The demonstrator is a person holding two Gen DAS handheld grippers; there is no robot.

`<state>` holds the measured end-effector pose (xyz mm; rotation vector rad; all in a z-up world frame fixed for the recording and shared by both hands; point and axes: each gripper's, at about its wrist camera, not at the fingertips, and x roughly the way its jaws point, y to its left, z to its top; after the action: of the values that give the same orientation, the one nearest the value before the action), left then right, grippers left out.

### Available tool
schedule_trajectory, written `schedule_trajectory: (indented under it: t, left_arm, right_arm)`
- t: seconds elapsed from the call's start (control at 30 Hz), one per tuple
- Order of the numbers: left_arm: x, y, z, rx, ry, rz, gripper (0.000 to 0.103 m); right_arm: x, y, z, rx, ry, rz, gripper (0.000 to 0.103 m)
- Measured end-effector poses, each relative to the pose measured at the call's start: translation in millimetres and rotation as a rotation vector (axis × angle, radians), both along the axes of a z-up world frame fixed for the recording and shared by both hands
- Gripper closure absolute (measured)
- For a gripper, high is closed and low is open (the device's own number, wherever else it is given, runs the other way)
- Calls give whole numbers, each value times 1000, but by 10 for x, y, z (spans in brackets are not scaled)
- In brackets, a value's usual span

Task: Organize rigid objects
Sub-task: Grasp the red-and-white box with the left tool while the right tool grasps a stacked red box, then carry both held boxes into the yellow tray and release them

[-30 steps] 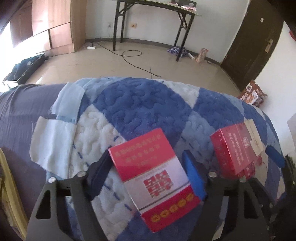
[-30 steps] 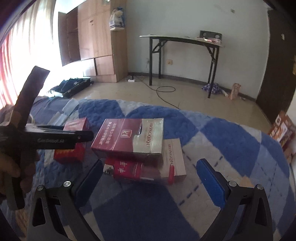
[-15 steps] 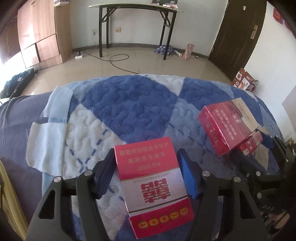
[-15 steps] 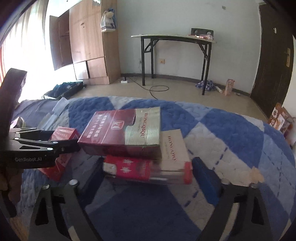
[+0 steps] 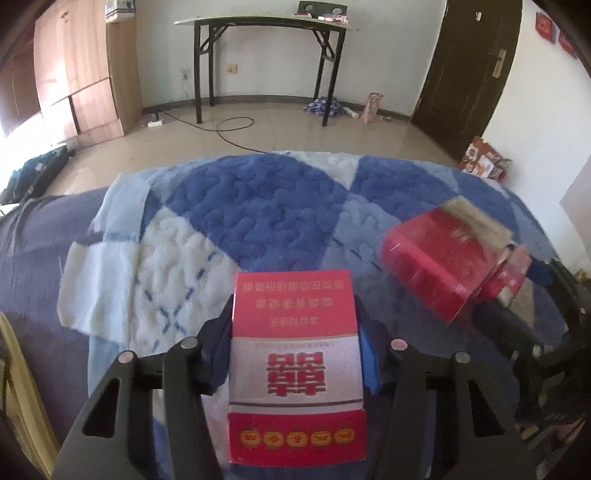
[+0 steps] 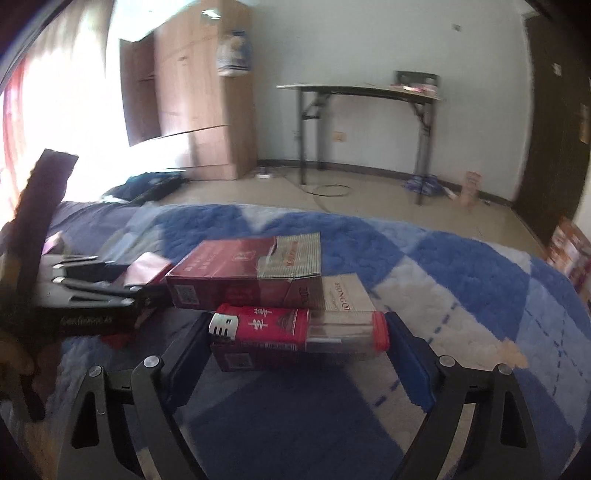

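Observation:
A red and white cigarette pack (image 5: 295,369) lies lengthwise between the blue pads of my left gripper (image 5: 295,332), which is shut on its two long sides above the blue and white quilt (image 5: 258,221). To the right is a blurred stack topped by a dark red pack (image 5: 443,258). In the right wrist view that dark red pack (image 6: 243,273) rests on a beige pack (image 6: 343,295), with a red lighter (image 6: 295,328) lying across the front. My right gripper (image 6: 299,343) has its pads against both ends of the lighter. My left gripper (image 6: 92,295) shows at the left.
The quilt covers a bed that drops off at its far edge. Beyond it are a tiled floor with a loose cable (image 5: 236,125), a black-legged table (image 5: 266,22), a wooden wardrobe (image 5: 85,74), a dark door (image 5: 469,62) and boxes (image 5: 484,162) by the right wall.
The left jaws have closed onto the red and white pack, which has turned square to the gripper. The right jaws have narrowed from wide open onto the lighter's ends.

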<state>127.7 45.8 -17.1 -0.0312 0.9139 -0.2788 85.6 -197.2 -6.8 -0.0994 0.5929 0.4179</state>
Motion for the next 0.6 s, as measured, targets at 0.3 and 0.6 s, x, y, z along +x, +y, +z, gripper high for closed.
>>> schedule_trajectory:
  t: [0.3, 0.6]
  left_arm:
    - [-365, 14, 116, -14, 10, -80, 46]
    - [-485, 36, 90, 3, 7, -91, 46]
  right_arm:
    - [-212, -7, -2, -154, -59, 176, 14]
    - [-277, 39, 2, -181, -84, 185, 14]
